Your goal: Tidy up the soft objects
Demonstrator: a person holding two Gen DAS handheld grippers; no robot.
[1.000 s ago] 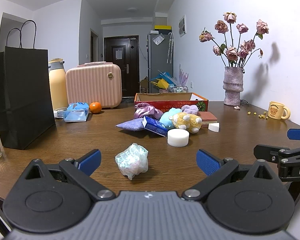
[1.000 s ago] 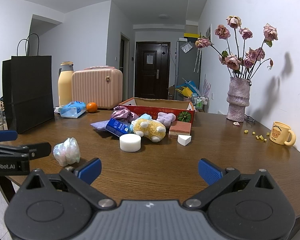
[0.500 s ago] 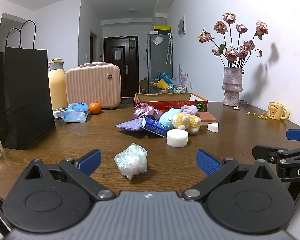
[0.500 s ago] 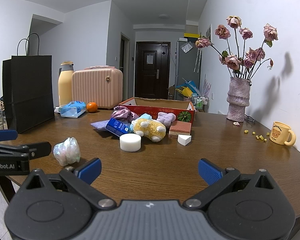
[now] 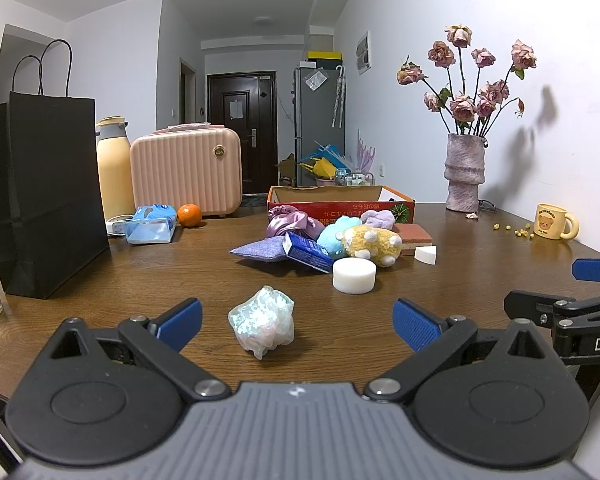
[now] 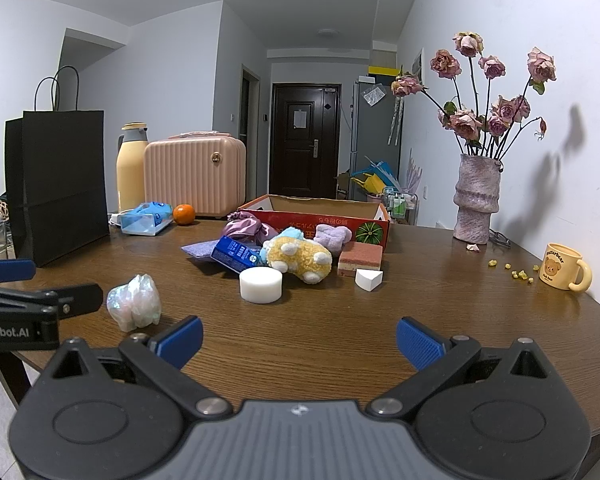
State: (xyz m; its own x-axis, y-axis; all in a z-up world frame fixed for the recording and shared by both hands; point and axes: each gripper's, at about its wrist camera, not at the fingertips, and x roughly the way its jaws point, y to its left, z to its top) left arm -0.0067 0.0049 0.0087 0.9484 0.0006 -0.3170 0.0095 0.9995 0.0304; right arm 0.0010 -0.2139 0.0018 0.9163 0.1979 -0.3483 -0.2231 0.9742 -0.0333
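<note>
Both tongs at the bottom of their frames, and nothing picked up yet. The left gripper (image 5: 296,322) is spread wide and empty, with the crumpled iridescent bag (image 5: 263,322) sitting on the wooden table (image 5: 440,280) just beyond it, lower centre of the left view, lined up between the blue pads. The right gripper (image 6: 299,338) is likewise released, holding nothing, bare wood ahead of it; in its view that same bag sits lower left.

Mid-frame, the soft pile lies loose in front of the red cardboard box (image 6: 316,220): yellow plush toy (image 6: 298,258), light blue plush (image 5: 334,232), purple satin cloth (image 5: 290,220), lavender pillow (image 5: 262,249), small lilac plush (image 6: 332,234), plus a blue carton (image 6: 236,255), white round sponge (image 6: 261,285), brick-coloured sponge block (image 6: 360,258) and white wedge (image 6: 369,279). From these angles the box interior can't be seen, but so much is outside it that the sorting looks barely begun, if begun at all. Best guess for the first pick: that bag, nearest the left tongs
</note>
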